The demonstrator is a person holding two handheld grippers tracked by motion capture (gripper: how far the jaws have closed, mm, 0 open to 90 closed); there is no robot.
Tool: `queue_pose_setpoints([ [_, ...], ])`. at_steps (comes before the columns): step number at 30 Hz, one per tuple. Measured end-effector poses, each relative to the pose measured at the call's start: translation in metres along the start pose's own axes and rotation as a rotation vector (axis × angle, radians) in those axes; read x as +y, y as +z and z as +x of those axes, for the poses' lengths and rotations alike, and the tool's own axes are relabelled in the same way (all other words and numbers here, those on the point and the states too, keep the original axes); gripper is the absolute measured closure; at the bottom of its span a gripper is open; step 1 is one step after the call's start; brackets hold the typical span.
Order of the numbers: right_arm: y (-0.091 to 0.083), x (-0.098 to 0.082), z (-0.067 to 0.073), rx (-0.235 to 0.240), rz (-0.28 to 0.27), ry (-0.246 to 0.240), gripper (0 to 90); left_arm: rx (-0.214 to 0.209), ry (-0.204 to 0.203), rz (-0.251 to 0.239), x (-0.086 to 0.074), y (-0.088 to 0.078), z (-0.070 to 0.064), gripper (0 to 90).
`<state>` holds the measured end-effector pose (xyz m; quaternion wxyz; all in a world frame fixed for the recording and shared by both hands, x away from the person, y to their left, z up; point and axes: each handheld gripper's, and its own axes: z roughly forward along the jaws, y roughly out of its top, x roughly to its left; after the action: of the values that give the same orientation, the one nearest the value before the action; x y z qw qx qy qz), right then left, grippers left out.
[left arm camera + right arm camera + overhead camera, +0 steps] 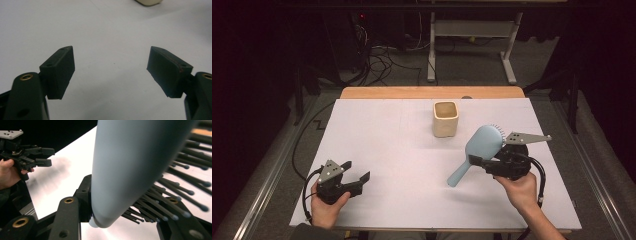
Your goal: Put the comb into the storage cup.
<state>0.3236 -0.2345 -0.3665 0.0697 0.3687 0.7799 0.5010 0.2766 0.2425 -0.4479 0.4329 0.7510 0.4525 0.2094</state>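
The right hand-held gripper [484,162], at the lower right of the high view, is closed on a pale blue hairbrush [479,147]. Its jaws clamp the brush where the head narrows toward the handle. The handle slants down to the lower left and its tip looks close to the tabletop [412,165], though contact cannot be told. The head rises toward the upper right, with bristles showing along its far edge. In the right gripper view the brush [130,162] stands large between the jaws, its smooth back toward the left of the frame and its dark, ball-tipped bristles [180,182] spreading to the right. The right hand [522,192] holds the gripper body from below.

The left hand-held gripper [354,172], at the lower left of the high view, has its jaws spread wide with nothing between them. The left gripper view shows its two pads [60,72] well apart above bare white surface. The left hand [327,207] holds it near the front edge.

A cream cup [445,119] stands upright at the upper middle of the tabletop, apart from both grippers.
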Motion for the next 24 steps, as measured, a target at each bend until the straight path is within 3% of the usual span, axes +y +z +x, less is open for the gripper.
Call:
queue_pose_setpoints([
  [24, 0.001, 0.027, -0.006, -0.044, 0.014, -0.034, 54.6, -0.001, -0.013, -0.006, 0.0, -0.001, 0.003, 23.2],
])
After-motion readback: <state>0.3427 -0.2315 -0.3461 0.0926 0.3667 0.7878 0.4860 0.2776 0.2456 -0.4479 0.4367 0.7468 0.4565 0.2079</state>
